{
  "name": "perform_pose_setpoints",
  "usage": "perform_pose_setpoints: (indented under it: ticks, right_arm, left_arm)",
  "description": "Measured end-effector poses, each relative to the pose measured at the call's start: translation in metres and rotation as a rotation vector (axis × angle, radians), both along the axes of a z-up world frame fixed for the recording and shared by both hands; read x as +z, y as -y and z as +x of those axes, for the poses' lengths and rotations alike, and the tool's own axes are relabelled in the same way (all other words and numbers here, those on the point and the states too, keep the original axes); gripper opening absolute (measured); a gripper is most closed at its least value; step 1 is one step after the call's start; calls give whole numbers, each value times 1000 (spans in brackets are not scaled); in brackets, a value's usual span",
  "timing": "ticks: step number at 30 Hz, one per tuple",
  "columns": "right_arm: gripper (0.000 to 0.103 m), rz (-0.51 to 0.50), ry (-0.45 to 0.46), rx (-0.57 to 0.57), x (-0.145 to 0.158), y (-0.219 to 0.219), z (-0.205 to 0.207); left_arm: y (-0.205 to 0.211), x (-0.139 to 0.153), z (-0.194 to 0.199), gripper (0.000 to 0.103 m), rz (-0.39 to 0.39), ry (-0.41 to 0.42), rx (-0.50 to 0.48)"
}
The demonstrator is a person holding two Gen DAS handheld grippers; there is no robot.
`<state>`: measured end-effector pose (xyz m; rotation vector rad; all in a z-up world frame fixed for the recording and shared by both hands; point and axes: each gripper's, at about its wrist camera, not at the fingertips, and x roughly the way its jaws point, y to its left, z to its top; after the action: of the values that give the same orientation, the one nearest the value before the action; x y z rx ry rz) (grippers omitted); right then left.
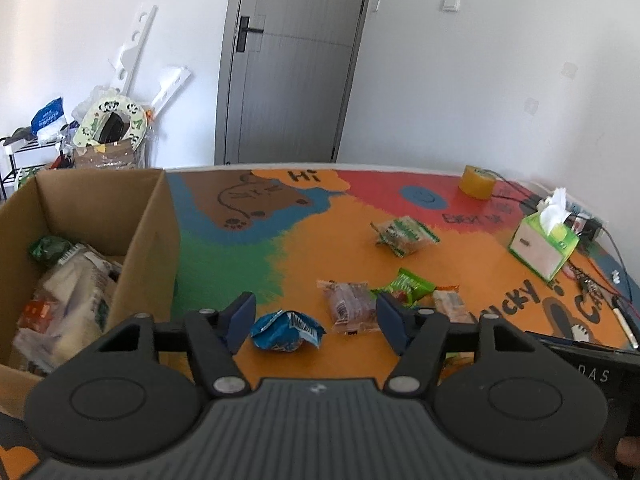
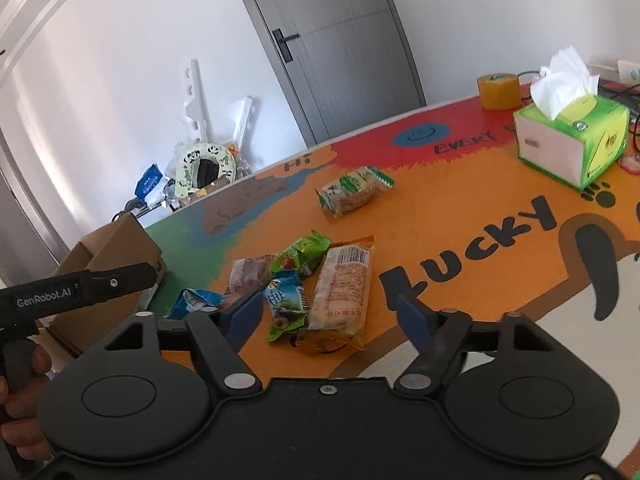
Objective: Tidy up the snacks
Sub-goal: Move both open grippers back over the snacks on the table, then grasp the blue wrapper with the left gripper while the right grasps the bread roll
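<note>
Blue pads line both pairs of fingers, and both pairs stand apart with nothing pinched between them. The left gripper (image 1: 316, 318) hovers over the counter (image 1: 460, 256), its fingers spread wide; a crumpled blue snack packet (image 1: 287, 330) lies between them on the counter, clear of the pads, and a clear-wrapped brown cake (image 1: 350, 306) sits at 1 o'clock from it, just inside the right pad. The right gripper (image 2: 330, 312) is likewise spread, with a long orange-edged biscuit pack (image 2: 340, 292) and a small blue-green packet (image 2: 288, 304) lying between its fingers; whether the left pad touches the small packet I cannot tell.

From the left wrist view, the cardboard box (image 1: 148, 224) stands at 9 o'clock, its near wall just beside the left finger, with several wrapped snacks already inside. The counter's far edge runs across at 12 o'clock, with open painted surface between it and the snack cluster.

Around the cluster, a green packet (image 2: 306, 252) rests against the biscuit pack's upper left, and a green-and-white cracker pack (image 2: 354, 190) lies apart at 12 o'clock. A tissue box (image 2: 572, 144) stands at 2 o'clock, a yellow tape roll (image 2: 500, 90) beyond it. In the right wrist view the left gripper's body reaches in at 9 o'clock, held by a hand (image 2: 24, 396).
</note>
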<state>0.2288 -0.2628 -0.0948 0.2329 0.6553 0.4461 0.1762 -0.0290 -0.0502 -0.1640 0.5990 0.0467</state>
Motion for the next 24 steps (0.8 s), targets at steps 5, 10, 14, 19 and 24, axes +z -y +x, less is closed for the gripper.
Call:
perform_pose_setpoints:
  ticks: [5,10,14,19,24]
  right_arm:
    - [62,-29,-16,1,-8,-7,12]
    - [59,-49,-40,-2,-16,-14,23]
    - [59,-72,-38,1,-18,-22,30]
    - [59,-118,-18,5,-21,-32,35]
    - [58,-162,3,11,-22,-39,35]
  left_arm:
    - [-3,-15,14,61,-3,-40,22]
    - [-5,-27,24,60,-8,-67,42]
    - [-6,-35,32,60,-8,-83,56]
    - [-7,-46,39,60,2,-102,69]
    - [-6,-52,39,50,11,-105,74]
